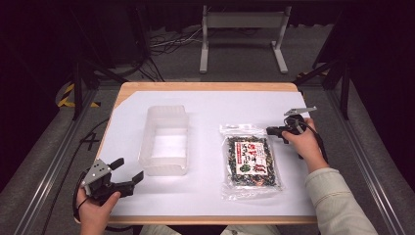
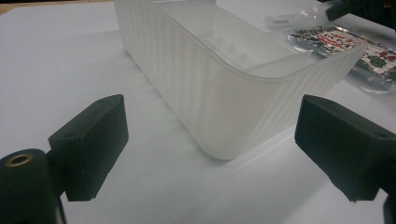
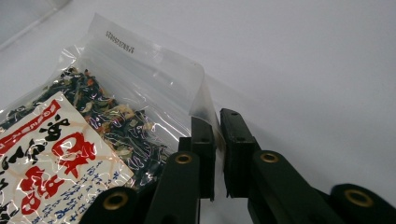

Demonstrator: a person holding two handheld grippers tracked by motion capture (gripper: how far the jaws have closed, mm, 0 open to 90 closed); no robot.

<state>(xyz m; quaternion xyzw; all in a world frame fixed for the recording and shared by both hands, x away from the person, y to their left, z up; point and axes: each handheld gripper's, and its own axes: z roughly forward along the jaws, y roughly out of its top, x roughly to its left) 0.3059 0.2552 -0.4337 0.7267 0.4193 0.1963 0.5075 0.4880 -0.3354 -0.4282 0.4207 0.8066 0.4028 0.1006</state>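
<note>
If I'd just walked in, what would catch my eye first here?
Probably the clear packet of dark dried food with a red-and-white label, lying right of centre on the white table. The right gripper has pinched its top corner. To its left stands an empty frosted plastic box, with the left gripper open near it.

Left gripper held low with jaws wide apart; right gripper pinched closed on packet corner.

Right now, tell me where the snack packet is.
In the high view the snack packet lies flat right of the clear plastic bin, its far right corner pinched in the right tool.
</note>
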